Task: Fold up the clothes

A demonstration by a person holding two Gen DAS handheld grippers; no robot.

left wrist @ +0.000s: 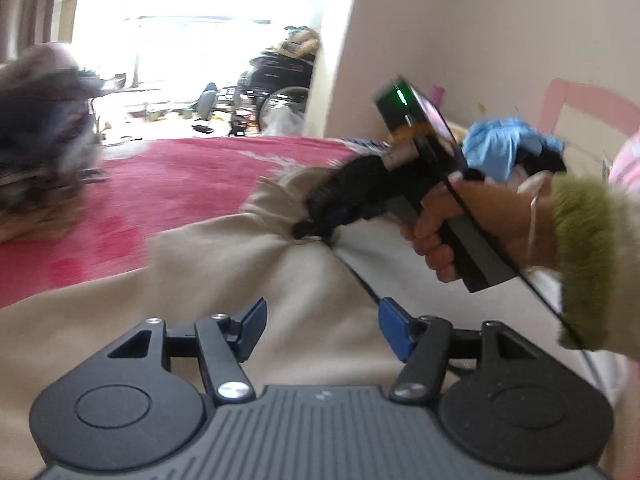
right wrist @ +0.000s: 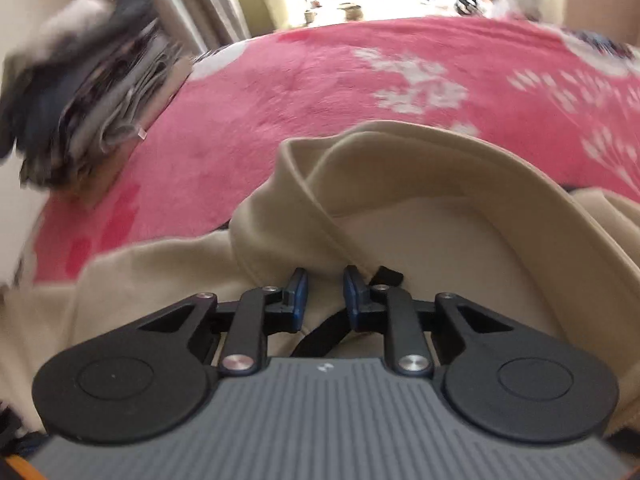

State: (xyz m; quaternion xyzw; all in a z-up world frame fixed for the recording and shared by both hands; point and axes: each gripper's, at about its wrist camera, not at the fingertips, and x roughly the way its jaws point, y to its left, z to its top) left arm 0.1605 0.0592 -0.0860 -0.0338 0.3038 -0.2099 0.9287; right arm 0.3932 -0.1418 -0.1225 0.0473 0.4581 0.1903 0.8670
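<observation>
From the left wrist camera, a beige garment (left wrist: pixel 248 264) lies rumpled across a pink bedspread (left wrist: pixel 192 184), its cloth drawn into radiating creases at one pinched spot. The left gripper (left wrist: pixel 322 322) hovers just over the fabric with its blue-padded fingers spread wide and nothing between them. Ahead, a hand (left wrist: pixel 472 220) in a fuzzy green sleeve (left wrist: pixel 588 256) holds the right gripper (left wrist: pixel 308 228), whose tip is buried in that gathered fold.

From the right wrist camera, the right gripper (right wrist: pixel 325 294) has its fingers drawn narrow with a small gap; it seems to pinch beige cloth, though blur makes that uncertain. The garment's thick hemmed edge (right wrist: pixel 400 140) curves up in a loop. A blurred stack of folded clothes (right wrist: pixel 88 92) sits at the bedspread's left edge.
</observation>
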